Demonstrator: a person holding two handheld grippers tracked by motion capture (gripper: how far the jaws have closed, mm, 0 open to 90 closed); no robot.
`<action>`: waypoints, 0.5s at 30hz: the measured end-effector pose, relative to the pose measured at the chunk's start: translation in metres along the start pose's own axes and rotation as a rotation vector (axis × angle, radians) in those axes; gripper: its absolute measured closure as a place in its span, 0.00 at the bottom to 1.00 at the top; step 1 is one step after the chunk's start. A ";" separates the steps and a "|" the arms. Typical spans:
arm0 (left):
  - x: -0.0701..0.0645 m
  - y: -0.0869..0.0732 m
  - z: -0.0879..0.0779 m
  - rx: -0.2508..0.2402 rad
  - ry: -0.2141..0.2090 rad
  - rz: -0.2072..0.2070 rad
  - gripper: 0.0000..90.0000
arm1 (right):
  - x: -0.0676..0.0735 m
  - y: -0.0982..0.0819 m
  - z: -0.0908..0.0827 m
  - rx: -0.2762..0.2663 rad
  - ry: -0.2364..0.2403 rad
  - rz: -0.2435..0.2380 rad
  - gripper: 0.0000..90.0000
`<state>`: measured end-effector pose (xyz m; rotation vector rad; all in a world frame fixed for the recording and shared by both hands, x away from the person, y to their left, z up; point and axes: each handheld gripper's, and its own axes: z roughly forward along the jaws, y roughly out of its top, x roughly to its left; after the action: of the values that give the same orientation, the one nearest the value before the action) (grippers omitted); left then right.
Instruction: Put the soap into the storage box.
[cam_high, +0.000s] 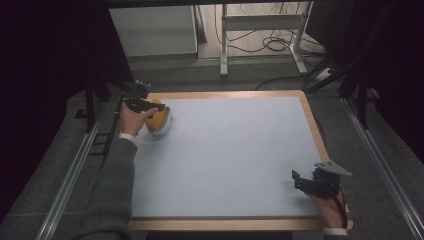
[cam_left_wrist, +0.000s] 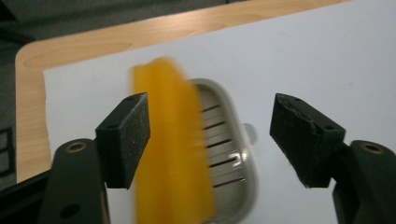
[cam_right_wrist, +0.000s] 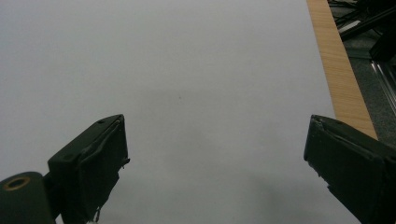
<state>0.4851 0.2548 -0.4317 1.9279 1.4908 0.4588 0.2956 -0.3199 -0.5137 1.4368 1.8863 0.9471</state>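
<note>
Both my left gripper (cam_left_wrist: 210, 140) jaws are gaping around the yellow sponge (cam_left_wrist: 170, 149) at ten o'clock, gripping nothing, so I'm lining up a grab while the right gripper (cam_right_wrist: 215, 172) is idling wide open and empty at five.

high view: overhead, facing forward | gripper views: close, low | shared: table (cam_high: 225, 150)

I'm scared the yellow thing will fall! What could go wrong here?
The left hand-held gripper has its jaws open around the yellow piece, so it isn't gripped and might tip off the white slotted dish. Both sit near the table's far left corner, so a nudge could push them toward the edge.
</note>
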 end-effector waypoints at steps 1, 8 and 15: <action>-0.004 -0.002 -0.009 -0.023 -0.013 0.012 0.32 | 0.000 0.000 0.000 0.000 -0.004 -0.004 0.07; -0.019 -0.019 -0.033 -0.057 -0.083 0.095 0.32 | 0.000 0.000 0.000 0.001 0.001 -0.004 0.07; -0.042 -0.067 -0.048 -0.091 -0.207 0.140 0.32 | 0.003 0.001 -0.002 -0.007 0.011 -0.013 0.07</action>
<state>0.3942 0.2379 -0.4374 1.9509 1.1902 0.3689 0.2942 -0.3170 -0.5120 1.4165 1.8967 0.9567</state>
